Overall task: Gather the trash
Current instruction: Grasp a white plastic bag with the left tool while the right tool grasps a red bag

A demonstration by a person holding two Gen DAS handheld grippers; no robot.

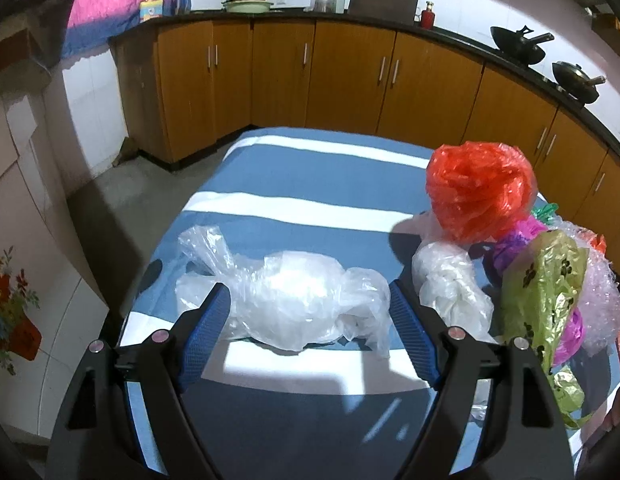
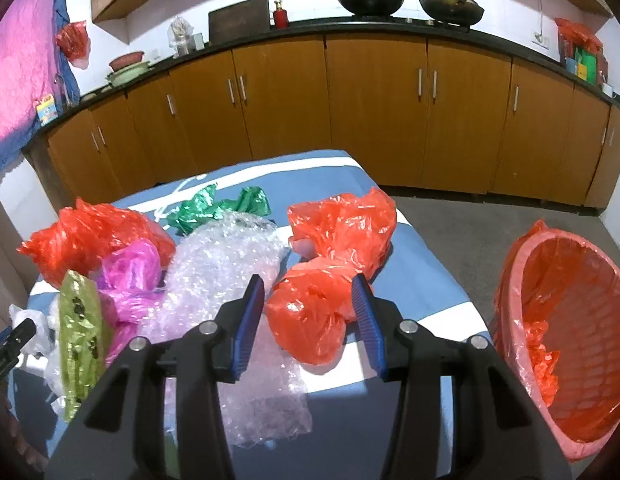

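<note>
The right gripper (image 2: 310, 312) is clenching a red bag (image 2: 310, 320) on the striped table (image 2: 422, 292); thin film could be slipping free or snagging the bubble wrap (image 2: 226, 264) beside it. The left gripper (image 1: 310, 320) is straddling a clear bag (image 1: 294, 304), jaws released. Right of the table, the lined pink basket (image 2: 522, 280) is holding red plastic.

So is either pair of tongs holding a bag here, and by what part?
Left tongs straddle the clear bag, open, not gripping. Right tongs look closed on the red bag across its middle, though pad contact is not fully clear.
</note>
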